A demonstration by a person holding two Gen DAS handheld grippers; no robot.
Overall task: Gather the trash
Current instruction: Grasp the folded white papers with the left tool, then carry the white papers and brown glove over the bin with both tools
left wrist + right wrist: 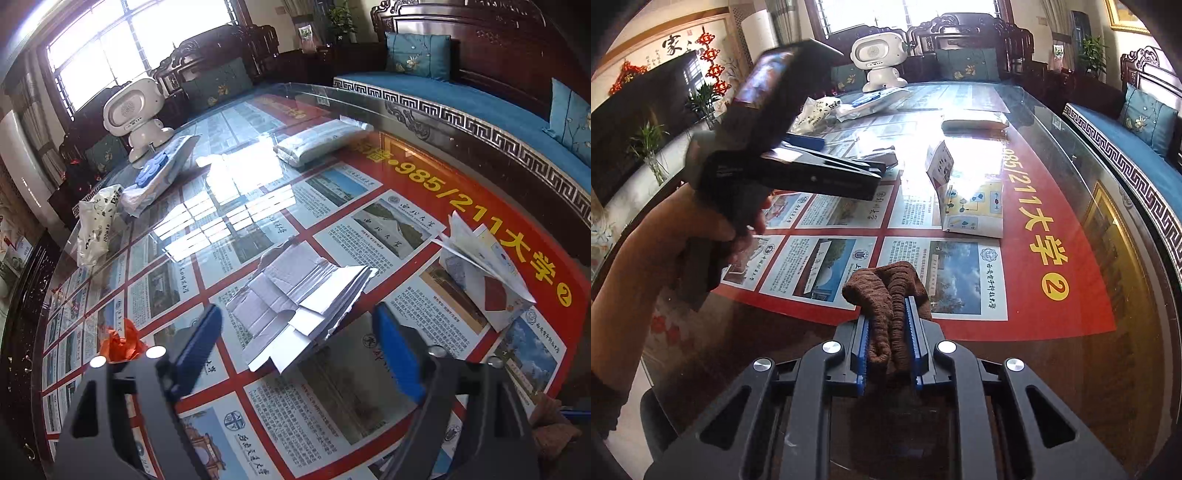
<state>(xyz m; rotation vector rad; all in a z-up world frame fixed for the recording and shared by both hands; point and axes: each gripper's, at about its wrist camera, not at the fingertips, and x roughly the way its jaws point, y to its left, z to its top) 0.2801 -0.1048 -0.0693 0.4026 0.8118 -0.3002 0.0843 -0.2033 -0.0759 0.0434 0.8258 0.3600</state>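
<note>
Since the flattened white carton [299,299] lies creased and torn on the glass tabletop [369,158], just ahead of the left gripper [299,328], it should handle as light, springy card; the raised torn edge toward two o'clock looks the easiest place to pinch. The jaws stand wide with nothing between them. An orange paper scrap [123,339] sits at nine o'clock, a folded leaflet [484,266] at three.

Through the right wrist camera, the right gripper [888,325] is clamped narrowly on a brown knitted cloth [886,291], soft, ribbed and limp. The leaflet [964,195] stands tented at one o'clock, thin and glossy.
</note>
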